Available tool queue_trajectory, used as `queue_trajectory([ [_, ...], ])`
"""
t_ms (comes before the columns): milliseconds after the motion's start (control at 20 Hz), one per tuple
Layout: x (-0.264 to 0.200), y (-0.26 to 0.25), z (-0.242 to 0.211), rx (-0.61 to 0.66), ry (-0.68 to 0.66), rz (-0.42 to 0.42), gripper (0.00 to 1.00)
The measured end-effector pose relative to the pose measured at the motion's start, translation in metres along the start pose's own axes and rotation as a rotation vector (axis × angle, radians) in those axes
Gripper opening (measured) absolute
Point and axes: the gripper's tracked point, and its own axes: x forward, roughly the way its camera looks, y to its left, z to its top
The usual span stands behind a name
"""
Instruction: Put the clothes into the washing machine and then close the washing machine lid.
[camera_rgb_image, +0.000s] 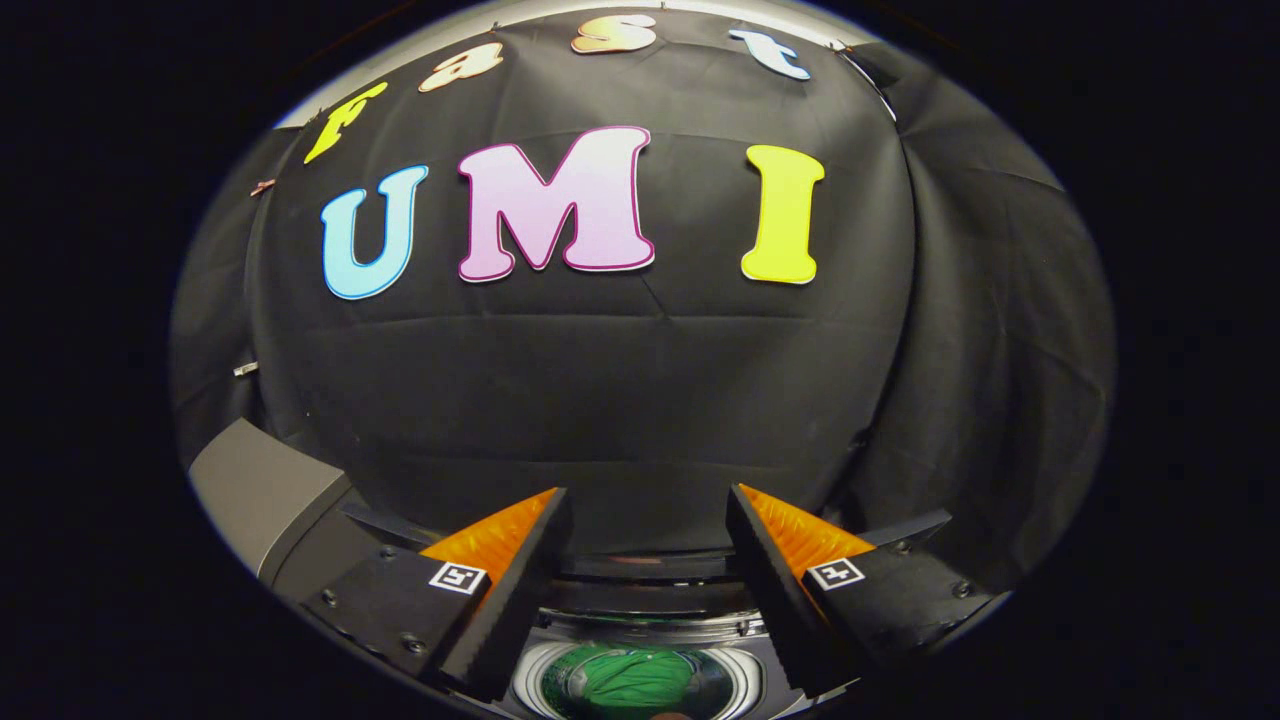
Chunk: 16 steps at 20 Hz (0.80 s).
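Most of the scene was a black cloth wall (620, 400) hanging behind everything. Beneath it sat the washing machine (270, 500), its grey body showing off to the left of the fingers and its round drum opening (640, 660) lying below and between them, with the lid not covering it. Green clothes (630, 682) lay bunched inside the drum. Nearest the camera, the gripper (648, 520) hovered above the opening, its two fingers spread wide apart, released and grasping nothing.
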Motion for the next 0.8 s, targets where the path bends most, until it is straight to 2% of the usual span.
queue_trajectory([
  [800, -0.012, 0.001, -0.007, 0.001, -0.001, 0.006, 1.0],
])
